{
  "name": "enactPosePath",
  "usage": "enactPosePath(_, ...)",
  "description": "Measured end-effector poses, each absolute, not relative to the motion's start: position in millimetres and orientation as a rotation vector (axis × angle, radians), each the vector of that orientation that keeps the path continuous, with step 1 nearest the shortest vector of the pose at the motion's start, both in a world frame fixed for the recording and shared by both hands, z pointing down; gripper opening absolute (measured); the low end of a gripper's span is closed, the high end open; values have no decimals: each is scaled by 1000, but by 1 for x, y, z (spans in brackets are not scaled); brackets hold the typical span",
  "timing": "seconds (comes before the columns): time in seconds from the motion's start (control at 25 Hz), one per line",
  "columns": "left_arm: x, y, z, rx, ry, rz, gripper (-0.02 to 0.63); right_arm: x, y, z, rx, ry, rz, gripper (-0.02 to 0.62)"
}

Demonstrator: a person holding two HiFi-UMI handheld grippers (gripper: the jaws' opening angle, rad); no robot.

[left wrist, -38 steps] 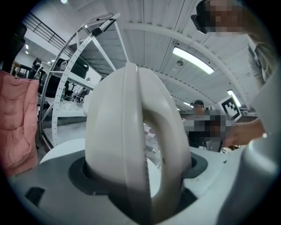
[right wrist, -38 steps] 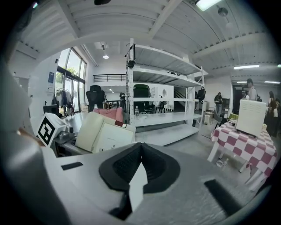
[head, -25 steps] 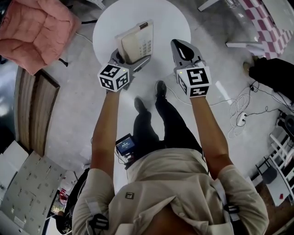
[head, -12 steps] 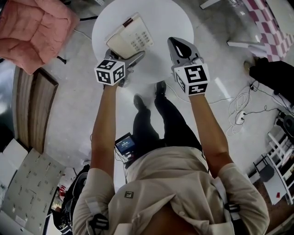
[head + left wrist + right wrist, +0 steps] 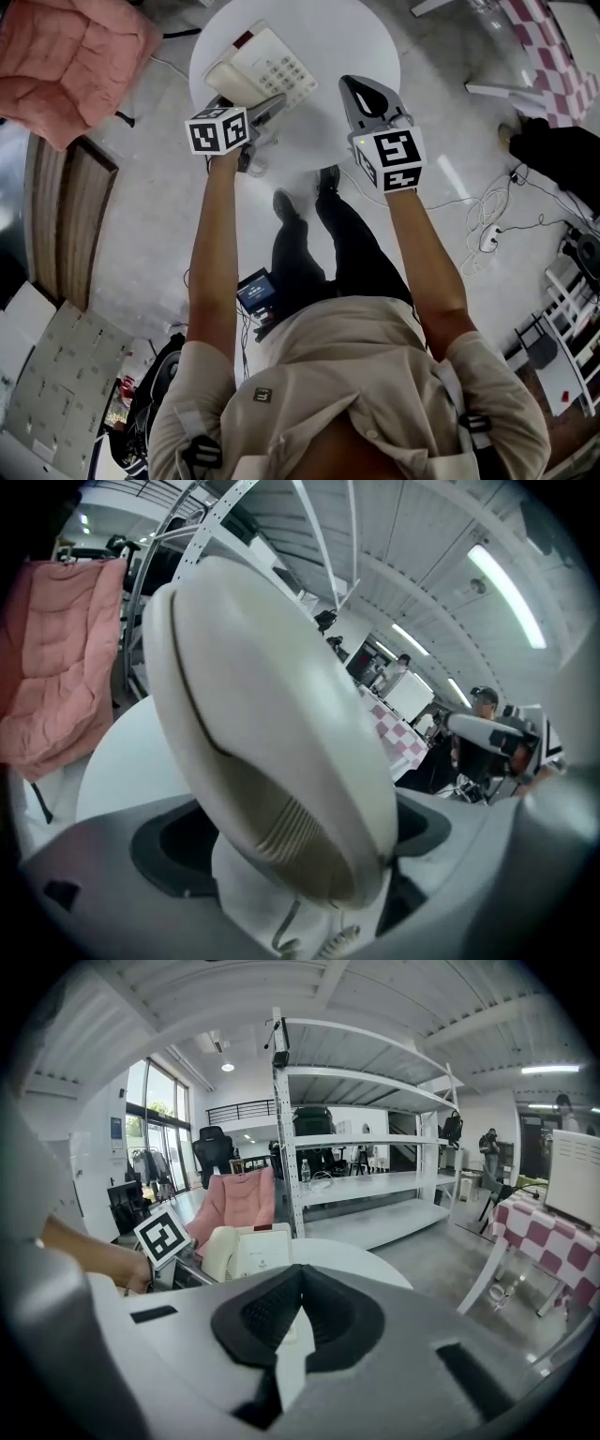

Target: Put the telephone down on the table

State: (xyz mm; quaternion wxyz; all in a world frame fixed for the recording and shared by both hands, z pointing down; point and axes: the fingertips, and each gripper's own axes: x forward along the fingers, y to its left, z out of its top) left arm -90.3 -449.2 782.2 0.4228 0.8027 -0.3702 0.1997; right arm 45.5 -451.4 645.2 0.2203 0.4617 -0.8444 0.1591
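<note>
1. Grey floor surrounds a round white bench, and a pink cushion sits off to its left.
2. The telephone lies flat and keypad up on the near left part of the bench.
3. The left gripper is at the telephone's near end. Its fingers have just been opening and stand wide, released, with the end of the handset between them.
4. The right gripper hovers at the bench's near right edge, apart from the telephone, its fingers clenched together on nothing.

telephone: smooth cream plastic | table: smooth white top | cushion: quilted pink cloth
</note>
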Motion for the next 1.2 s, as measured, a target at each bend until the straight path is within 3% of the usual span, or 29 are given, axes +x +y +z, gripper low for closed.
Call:
enactPosePath(0.48,-121,-463,791,1881,-1209,680,511,41,-455,646,1255,-2339,440,-3)
enactPosePath(1.2,-132,-455,685,2055,-1394,679,505,44,-445,568,1321,-2395,343,-3)
